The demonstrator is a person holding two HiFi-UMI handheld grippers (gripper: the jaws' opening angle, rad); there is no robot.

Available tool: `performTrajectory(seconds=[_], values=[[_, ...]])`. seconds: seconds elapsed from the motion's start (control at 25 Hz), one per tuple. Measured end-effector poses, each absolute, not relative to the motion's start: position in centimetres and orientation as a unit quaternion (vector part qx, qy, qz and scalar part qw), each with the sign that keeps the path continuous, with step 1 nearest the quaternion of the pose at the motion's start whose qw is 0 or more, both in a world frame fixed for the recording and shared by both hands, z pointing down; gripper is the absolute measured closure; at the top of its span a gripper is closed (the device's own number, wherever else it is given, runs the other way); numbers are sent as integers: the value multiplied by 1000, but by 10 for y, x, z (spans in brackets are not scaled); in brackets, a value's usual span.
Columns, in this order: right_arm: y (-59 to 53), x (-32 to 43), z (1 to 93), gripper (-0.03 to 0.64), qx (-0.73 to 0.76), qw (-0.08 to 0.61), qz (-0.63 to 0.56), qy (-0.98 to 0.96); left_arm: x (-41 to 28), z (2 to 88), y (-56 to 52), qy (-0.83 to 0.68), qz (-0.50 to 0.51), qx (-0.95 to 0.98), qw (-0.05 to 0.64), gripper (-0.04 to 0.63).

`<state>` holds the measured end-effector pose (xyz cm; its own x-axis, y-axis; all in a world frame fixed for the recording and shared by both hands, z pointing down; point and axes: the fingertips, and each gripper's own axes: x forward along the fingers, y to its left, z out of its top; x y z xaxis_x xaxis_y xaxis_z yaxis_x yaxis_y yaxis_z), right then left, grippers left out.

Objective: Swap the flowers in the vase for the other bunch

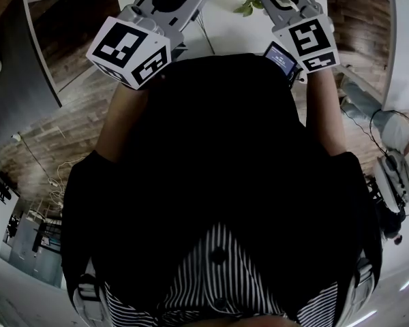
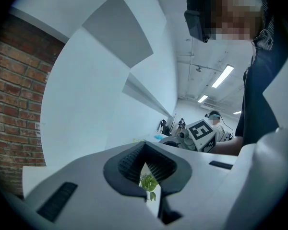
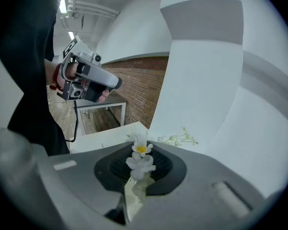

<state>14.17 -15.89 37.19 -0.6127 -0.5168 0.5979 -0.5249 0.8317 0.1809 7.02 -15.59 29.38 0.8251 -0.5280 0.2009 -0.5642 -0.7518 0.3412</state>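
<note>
White flowers (image 3: 140,163) are pinched in the right gripper (image 3: 132,186); left gripper (image 2: 146,169) jaws nearly together, green leaves (image 2: 150,182) apparently beyond them.

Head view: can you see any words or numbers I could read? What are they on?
No readable words or numbers in any view.
Screen: tiny marks, too small to read.
Left cube: black-and-white square pattern, not letters.
Right cube: the same kind of pattern, not letters.
</note>
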Motion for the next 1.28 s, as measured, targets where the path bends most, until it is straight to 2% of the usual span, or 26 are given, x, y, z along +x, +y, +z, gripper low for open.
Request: performTrajectory(seconds=[0.2, 0.8, 1.28], values=[[-178, 161, 332, 586, 305, 322, -11, -896, 81, 273, -170, -290, 39, 937, 189, 588], [-171, 121, 281, 586, 314, 291, -58, -902, 48, 276, -166, -290, 22, 940, 176, 588], [-137, 64, 286, 586, 175, 301, -70, -935, 9, 279, -156, -351, 3, 918, 186, 588]])
